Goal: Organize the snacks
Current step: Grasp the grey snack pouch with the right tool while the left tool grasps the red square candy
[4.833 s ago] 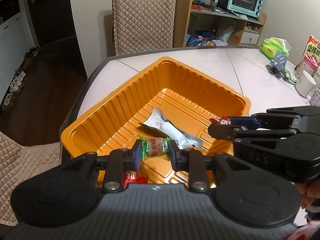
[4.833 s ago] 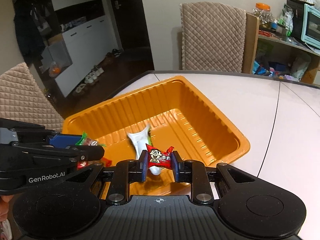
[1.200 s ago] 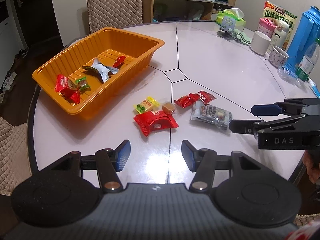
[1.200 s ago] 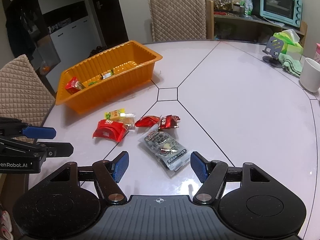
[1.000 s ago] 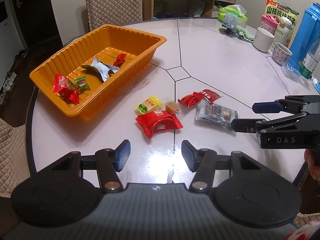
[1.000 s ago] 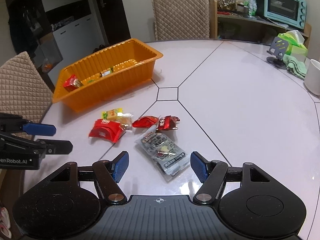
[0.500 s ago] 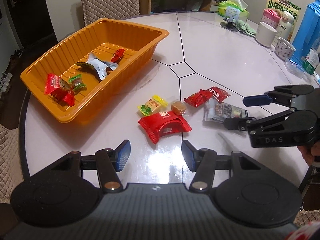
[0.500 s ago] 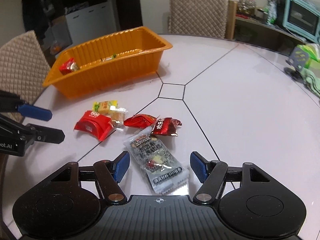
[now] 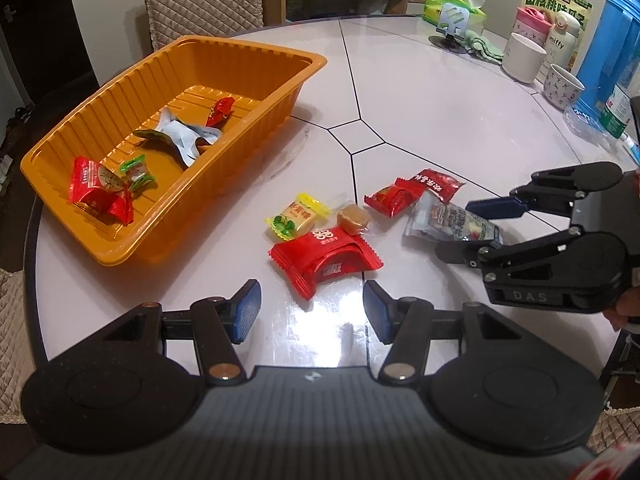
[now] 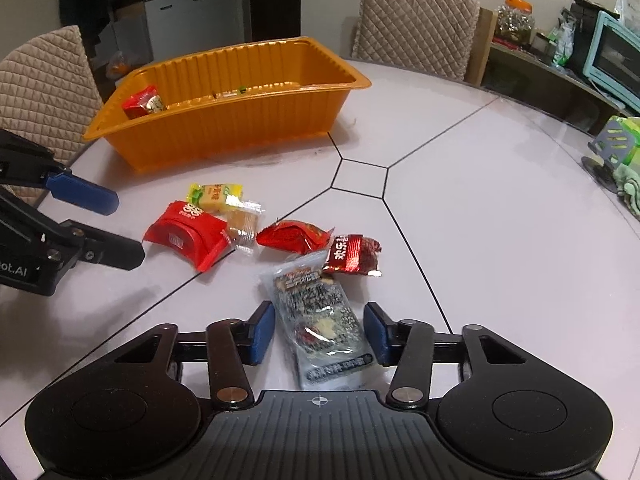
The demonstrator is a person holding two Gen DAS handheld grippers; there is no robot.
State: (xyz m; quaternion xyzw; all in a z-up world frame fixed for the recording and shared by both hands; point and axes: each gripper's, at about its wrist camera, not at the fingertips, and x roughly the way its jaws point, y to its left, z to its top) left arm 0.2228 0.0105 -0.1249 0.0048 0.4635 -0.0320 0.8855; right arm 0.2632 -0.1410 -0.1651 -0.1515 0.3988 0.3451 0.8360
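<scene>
6 loose snacks lie in a cluster on the white counter (image 9: 440, 112), to the near right of the orange tray (image 9: 248, 96). Nearest the left tool (image 9: 311, 312) is a big red packet (image 9: 326, 258); just beyond it sit a yellow candy (image 9: 297, 216) and a small tan candy (image 9: 354, 219) in clear wrap, the tan one touching the packet's far edge. To their right are a crumpled red wrapper (image 9: 390, 200) and a dark red wrapper (image 10: 352, 254), and nearer the right tool (image 10: 319, 334) a clear grey pouch (image 10: 320, 312).

Left tool: jaws wide apart, holding nothing, just short of the big red packet.

Right tool: jaws wide, 1 finger on each side of the grey pouch's near end, not pressing it as far as I can tell.

Inside the tray lie a red packet (image 9: 98, 192) and a green candy (image 9: 136, 170) at the near end, a white and green wrapper (image 9: 176, 138) in the middle, and a small red candy (image 9: 219, 110) further in.

On the far right of the counter stand 2 cups (image 9: 523, 58), a blue jug (image 9: 608, 48) and a green tissue pack (image 9: 456, 8).
</scene>
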